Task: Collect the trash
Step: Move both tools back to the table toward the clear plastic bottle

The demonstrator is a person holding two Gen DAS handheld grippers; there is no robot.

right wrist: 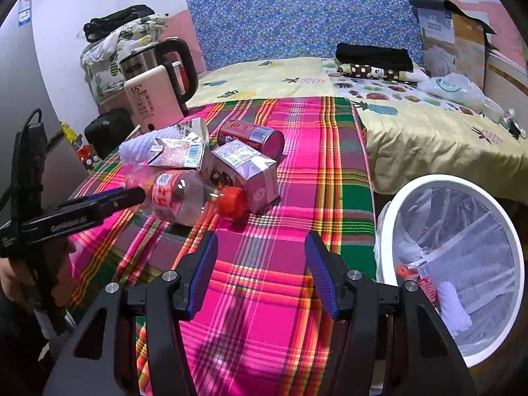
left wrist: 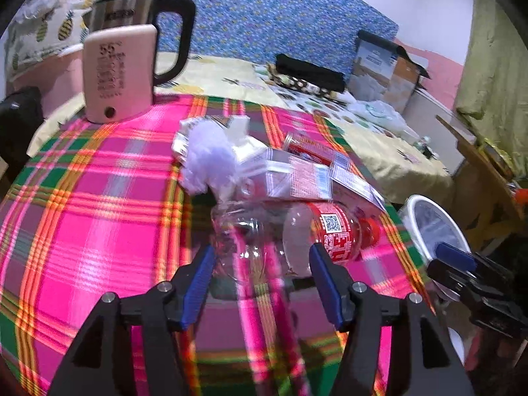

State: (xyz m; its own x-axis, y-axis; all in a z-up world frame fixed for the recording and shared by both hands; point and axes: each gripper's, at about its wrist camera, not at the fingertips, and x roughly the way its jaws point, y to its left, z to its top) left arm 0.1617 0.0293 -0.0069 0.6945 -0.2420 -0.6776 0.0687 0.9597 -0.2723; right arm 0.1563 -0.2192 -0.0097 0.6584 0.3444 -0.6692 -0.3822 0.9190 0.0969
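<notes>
- Left hand-held gripper (left wrist: 262,283): its blue pads stand apart on either side of the clear base end of the plastic bottle (left wrist: 297,237); blur prevents confirming whether either pad touches it. No grip is evident.
- Right hand-held gripper (right wrist: 260,274): jaws wide apart with nothing between them, over bare cloth in front of the bottle.
- Plastic bottle: transparent, lying on its side, red printed label with a square code, red cap (right wrist: 232,200). It appears empty.
- Other litter, all behind the bottle on the desk: two flattened drink cartons, carton (right wrist: 178,155) and carton (right wrist: 250,173); a red can (right wrist: 254,137) on its side behind those; a white crumpled wad (right wrist: 135,151) to the bottle's left in the right wrist view.
- Waste bin (right wrist: 508,231): round, white rim, clear liner, standing off the desk's edge on the bottle's cap side. A small red-labelled item and a white piece lie inside.
- Desk (right wrist: 297,313): covered with a pink, green and orange plaid cloth.
- Kettle (right wrist: 158,66): steel with black handle, behind the litter at the desk's far corner, a cream-coloured device (right wrist: 155,99) leaning in front of it.
- Room: a bed (right wrist: 429,132) with a fruit-print yellow cover lies beyond the desk, folded dark clothing on it, and a blue patterned panel (right wrist: 313,10) against the wall behind.
</notes>
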